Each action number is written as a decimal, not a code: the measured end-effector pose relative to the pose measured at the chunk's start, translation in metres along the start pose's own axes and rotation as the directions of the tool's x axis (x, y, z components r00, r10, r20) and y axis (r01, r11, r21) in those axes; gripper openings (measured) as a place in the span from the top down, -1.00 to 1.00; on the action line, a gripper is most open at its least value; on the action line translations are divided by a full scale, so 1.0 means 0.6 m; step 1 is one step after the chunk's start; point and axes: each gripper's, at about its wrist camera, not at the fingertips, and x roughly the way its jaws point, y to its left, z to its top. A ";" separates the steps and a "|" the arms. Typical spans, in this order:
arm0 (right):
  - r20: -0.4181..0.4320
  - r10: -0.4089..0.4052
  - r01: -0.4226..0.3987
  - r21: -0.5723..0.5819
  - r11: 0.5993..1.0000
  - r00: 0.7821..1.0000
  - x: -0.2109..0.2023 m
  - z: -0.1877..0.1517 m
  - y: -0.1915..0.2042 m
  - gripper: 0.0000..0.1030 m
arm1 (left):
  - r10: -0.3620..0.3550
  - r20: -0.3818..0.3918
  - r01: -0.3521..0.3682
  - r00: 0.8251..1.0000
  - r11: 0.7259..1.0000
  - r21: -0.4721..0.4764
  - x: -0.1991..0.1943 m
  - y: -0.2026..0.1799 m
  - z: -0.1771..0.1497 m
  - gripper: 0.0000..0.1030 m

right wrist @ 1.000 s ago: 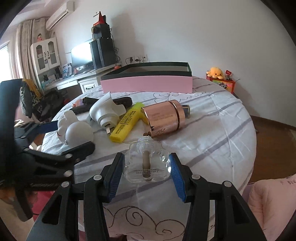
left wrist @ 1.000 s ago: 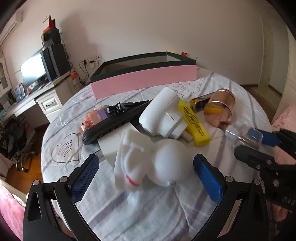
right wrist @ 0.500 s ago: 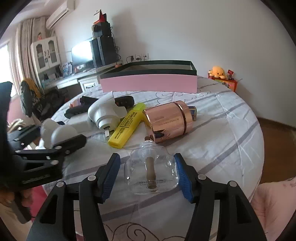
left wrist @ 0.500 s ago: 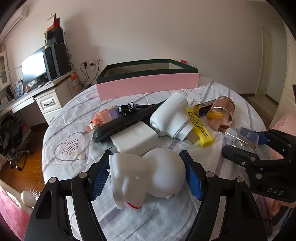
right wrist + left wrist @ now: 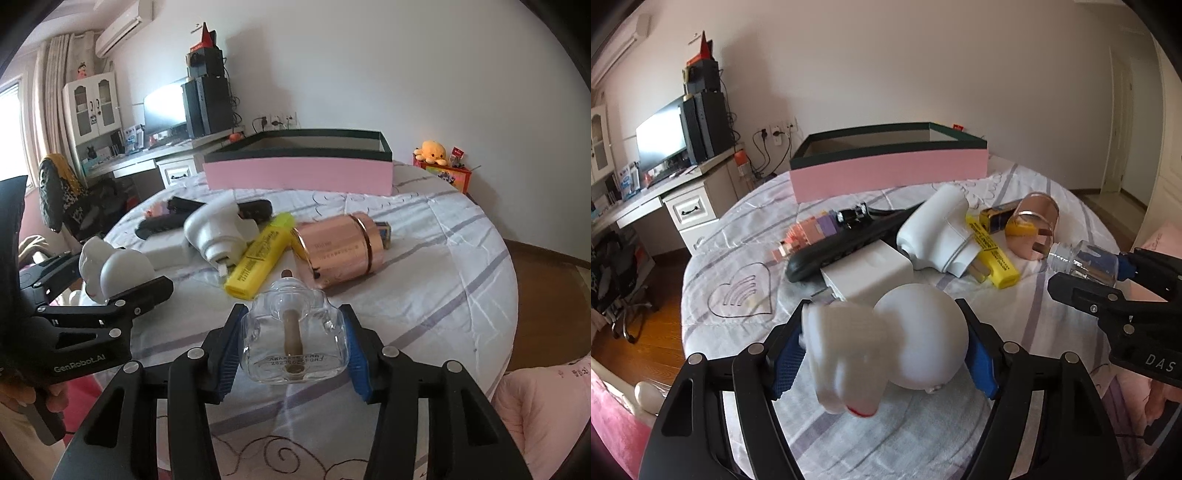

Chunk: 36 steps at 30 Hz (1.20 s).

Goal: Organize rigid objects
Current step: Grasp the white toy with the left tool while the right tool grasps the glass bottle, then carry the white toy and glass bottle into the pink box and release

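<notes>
Left claw [image 5: 882,363] clamped on white figurine [image 5: 886,350], right claw [image 5: 293,354] clamped on glass bottle [image 5: 293,341], yellow highlighter [image 5: 260,254] ahead, pink box [image 5: 299,177] beyond

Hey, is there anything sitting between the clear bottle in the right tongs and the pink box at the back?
Yes. The rose-gold canister and the yellow highlighter lie on the bedspread between the clear bottle and the pink box; carried above them, nothing visible blocks it.

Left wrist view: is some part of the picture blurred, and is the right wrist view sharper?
Left wrist view: the white figurine between the left gripper pads is smeared at its lower left; the pink box looks crisp. Right wrist view: the clear bottle in the right gripper is sharp, its print readable.
</notes>
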 end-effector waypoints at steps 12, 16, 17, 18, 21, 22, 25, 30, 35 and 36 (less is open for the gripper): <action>0.062 0.023 -0.020 -0.046 0.999 0.998 -0.033 0.037 0.038 0.02 | 0.024 0.074 -0.024 0.997 1.000 -0.002 -0.050 0.020 0.017 -0.43; 0.074 0.033 -0.029 -0.058 0.998 0.997 -0.036 0.047 0.046 0.02 | 0.029 0.090 -0.028 0.996 1.000 -0.007 -0.061 0.028 0.024 -0.43; 0.076 0.039 -0.034 -0.061 0.998 0.996 -0.035 0.051 0.049 0.01 | 0.033 0.097 -0.032 0.995 0.999 -0.009 -0.064 0.029 0.027 -0.43; 0.080 0.042 -0.037 -0.061 0.997 0.996 -0.035 0.054 0.050 0.01 | 0.031 0.101 -0.030 0.994 1.000 -0.007 -0.067 0.030 0.030 -0.43; 0.086 0.049 -0.044 -0.068 0.997 0.995 -0.036 0.060 0.054 0.01 | 0.031 0.120 -0.030 0.992 1.000 -0.007 -0.074 0.033 0.040 -0.43; 0.087 0.050 -0.044 -0.071 0.996 0.995 -0.036 0.065 0.056 0.01 | 0.034 0.127 -0.034 0.991 0.999 -0.005 -0.076 0.033 0.046 -0.43; 0.103 0.047 -0.038 -0.088 0.995 0.994 -0.039 0.080 0.058 0.01 | 0.039 0.144 -0.039 0.989 0.999 -0.004 -0.078 0.035 0.064 -0.43; 0.126 0.048 -0.035 -0.105 0.994 0.991 -0.035 0.115 0.049 0.01 | 0.029 0.172 -0.032 0.985 0.999 0.017 -0.070 0.038 0.108 -0.43; 0.129 0.045 -0.028 -0.130 0.991 0.991 -0.015 0.151 0.037 0.01 | 0.013 0.173 -0.023 0.985 0.998 0.052 -0.039 0.043 0.159 -0.43; 0.128 0.040 -0.023 -0.138 0.990 0.991 -0.008 0.161 0.035 0.01 | 0.012 0.170 -0.022 0.985 0.998 0.059 -0.033 0.044 0.168 -0.43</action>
